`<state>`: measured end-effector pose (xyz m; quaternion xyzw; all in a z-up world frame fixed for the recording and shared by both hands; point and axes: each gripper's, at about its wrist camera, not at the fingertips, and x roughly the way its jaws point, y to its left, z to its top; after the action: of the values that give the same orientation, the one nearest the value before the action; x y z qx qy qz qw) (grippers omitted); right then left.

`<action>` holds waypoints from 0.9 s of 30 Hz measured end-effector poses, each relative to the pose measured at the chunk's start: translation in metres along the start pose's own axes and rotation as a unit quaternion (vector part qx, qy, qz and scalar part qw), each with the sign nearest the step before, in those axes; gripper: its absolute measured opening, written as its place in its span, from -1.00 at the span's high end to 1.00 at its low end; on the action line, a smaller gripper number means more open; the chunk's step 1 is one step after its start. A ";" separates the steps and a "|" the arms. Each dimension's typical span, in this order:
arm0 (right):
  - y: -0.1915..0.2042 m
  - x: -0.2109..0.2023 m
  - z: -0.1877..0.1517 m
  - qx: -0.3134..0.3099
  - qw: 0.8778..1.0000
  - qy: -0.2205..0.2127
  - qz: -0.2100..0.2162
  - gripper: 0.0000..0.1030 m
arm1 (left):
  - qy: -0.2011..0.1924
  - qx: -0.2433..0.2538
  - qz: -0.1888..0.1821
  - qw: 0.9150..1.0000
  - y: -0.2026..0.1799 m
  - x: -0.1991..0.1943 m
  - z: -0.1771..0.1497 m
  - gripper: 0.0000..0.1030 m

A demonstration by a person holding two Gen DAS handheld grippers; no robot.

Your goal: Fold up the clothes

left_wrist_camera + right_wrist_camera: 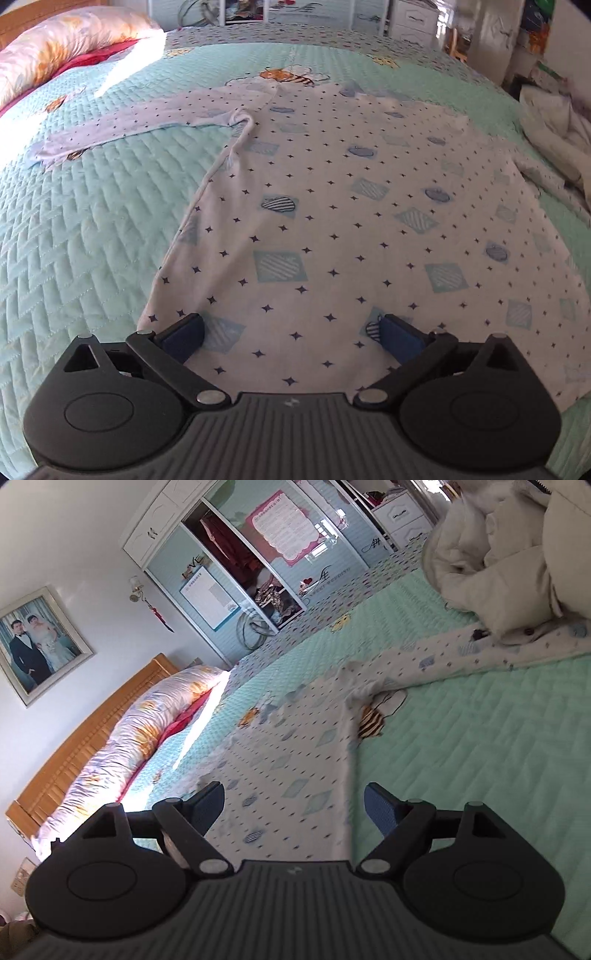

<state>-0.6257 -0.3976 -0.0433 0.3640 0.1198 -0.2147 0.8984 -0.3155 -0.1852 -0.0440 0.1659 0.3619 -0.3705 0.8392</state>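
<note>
A white long-sleeved top [332, 206] printed with small stars and pale blue squares lies spread flat on the green quilted bedspread [92, 229]. One sleeve [110, 125] stretches out to the left. My left gripper [291, 332] is open, hovering just over the top's near hem, with nothing between its fingers. In the right wrist view the same top [295, 746] runs away from me, its other sleeve [480, 650] reaching toward a cream quilt. My right gripper [295, 805] is open above the top's right edge and holds nothing.
A floral pillow [55, 48] lies by the wooden headboard [92, 734]. A bunched cream quilt [517, 554] sits on the bed at the right, over the sleeve's end. A wardrobe [258, 554] stands beyond the bed. Bare bedspread [498, 738] lies right of the top.
</note>
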 end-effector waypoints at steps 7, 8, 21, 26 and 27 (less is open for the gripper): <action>-0.029 -0.005 0.020 0.025 0.999 -0.014 -0.034 -0.61 | -0.032 -0.019 -0.015 0.999 0.008 -0.006 0.005 -0.79; -0.032 -0.006 0.021 0.030 0.998 -0.018 -0.042 -0.61 | -0.036 -0.022 -0.017 0.999 0.009 -0.007 0.006 -0.81; 0.122 0.082 -0.046 -0.193 0.968 0.137 0.078 -0.61 | 0.050 -0.055 -0.033 0.997 0.026 0.029 -0.004 -0.96; 0.145 0.087 -0.067 -0.215 0.960 0.168 0.055 -0.62 | 0.049 -0.047 -0.043 0.997 0.026 0.031 -0.005 -1.00; 0.149 0.088 -0.071 -0.218 0.959 0.175 0.051 -0.62 | 0.047 -0.045 -0.044 0.997 0.026 0.030 -0.006 -1.00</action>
<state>-0.4817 -0.2783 -0.0361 0.1963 0.3004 -0.0707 0.9307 -0.2851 -0.1799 -0.0699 0.1294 0.4246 -0.3818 0.8107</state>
